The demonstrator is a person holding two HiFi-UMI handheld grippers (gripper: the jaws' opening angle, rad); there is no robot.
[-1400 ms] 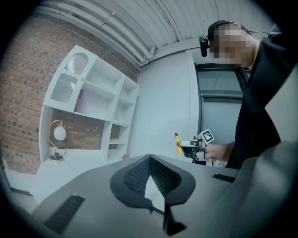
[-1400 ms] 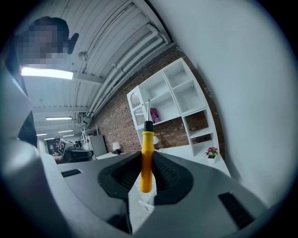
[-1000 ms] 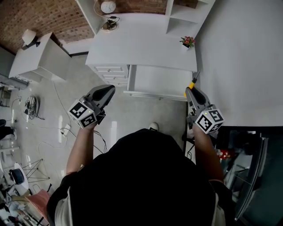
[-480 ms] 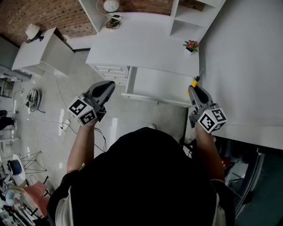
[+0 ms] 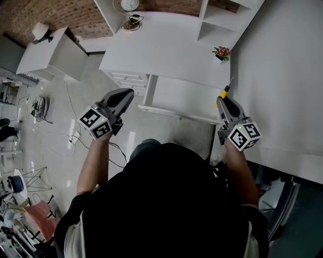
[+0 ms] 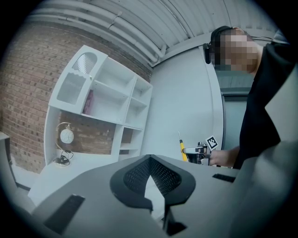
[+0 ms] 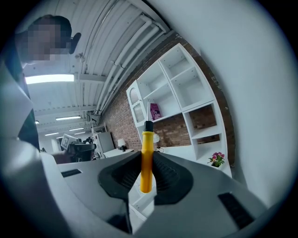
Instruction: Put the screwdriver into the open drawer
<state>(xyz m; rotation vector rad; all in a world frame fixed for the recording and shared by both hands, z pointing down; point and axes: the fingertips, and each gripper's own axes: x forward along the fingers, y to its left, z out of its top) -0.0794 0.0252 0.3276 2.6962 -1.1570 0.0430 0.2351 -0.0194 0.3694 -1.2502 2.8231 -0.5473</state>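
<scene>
A yellow-handled screwdriver [image 5: 221,94] stands between the jaws of my right gripper [image 5: 222,100], its metal shaft pointing away from me. In the right gripper view the yellow handle [image 7: 146,158] is upright, and the right gripper [image 7: 147,157] is shut on it. The gripper hovers above the front right corner of the open white drawer [image 5: 181,93], pulled out of the white desk [image 5: 161,48]. My left gripper [image 5: 125,95] hangs over the floor to the left of the drawer. Its tips [image 6: 150,159] are shut with nothing between them.
A small pot of pink flowers [image 5: 222,52] stands on the desk's right end, by a white wall [image 5: 282,70]. White shelving [image 5: 222,20] and a clock [image 5: 129,5] are at the desk's back. A shut drawer stack [image 5: 128,80] and floor cables [image 5: 38,108] lie to the left.
The view has shifted slightly and the person's foot has moved below the drawer. Both grippers hold nearly the same places, the right one still gripping the screwdriver.
</scene>
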